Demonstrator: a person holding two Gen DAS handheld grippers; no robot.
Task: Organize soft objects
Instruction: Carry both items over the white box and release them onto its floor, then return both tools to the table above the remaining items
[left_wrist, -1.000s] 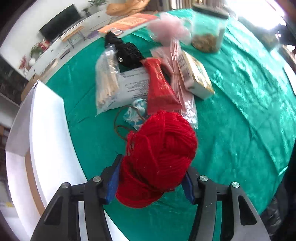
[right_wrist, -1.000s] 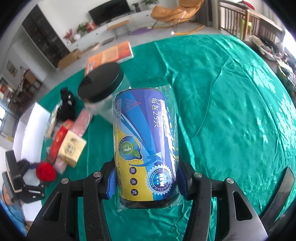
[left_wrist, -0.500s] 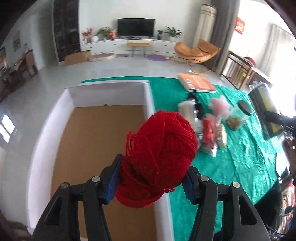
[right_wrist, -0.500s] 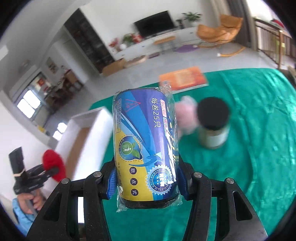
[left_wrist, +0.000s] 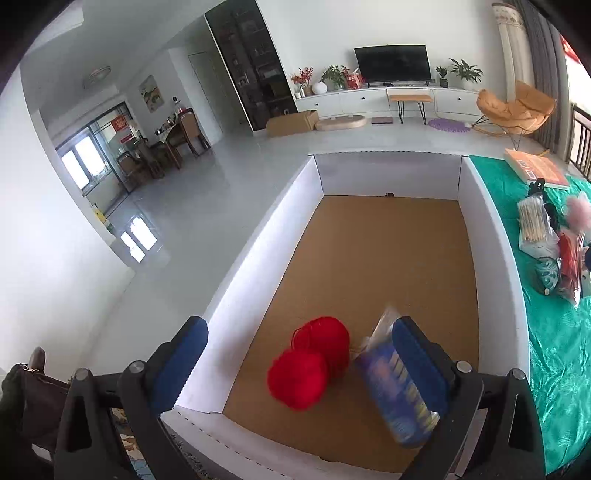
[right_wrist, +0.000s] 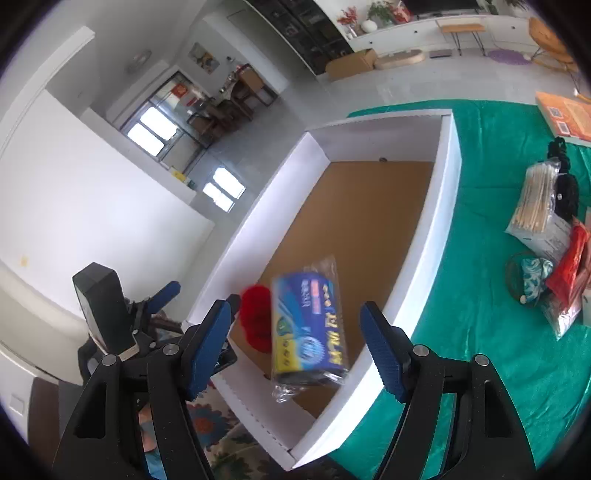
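A white box with a brown cardboard floor (left_wrist: 384, 251) stands at the left end of the green table; it also shows in the right wrist view (right_wrist: 369, 206). The red yarn ball (left_wrist: 310, 365) lies on the box floor near its front; in the right wrist view it (right_wrist: 255, 314) is blurred. A blue and yellow plastic-wrapped roll (left_wrist: 399, 391) is blurred, beside the yarn, in or just above the box (right_wrist: 310, 332). My left gripper (left_wrist: 295, 365) is open and empty above the box. My right gripper (right_wrist: 295, 343) is open above the box's front right corner.
On the green cloth (right_wrist: 480, 332) right of the box lie a bag of wooden sticks (right_wrist: 535, 199), a black item (right_wrist: 561, 177), a red packet (right_wrist: 569, 266), a teal patterned pouch (right_wrist: 535, 277) and an orange book (right_wrist: 565, 114). Floor lies left of the box.
Both grippers moved over the box and opened. The yarn left the left gripper and lies in the box. The roll left the right gripper and is dropping beside it.
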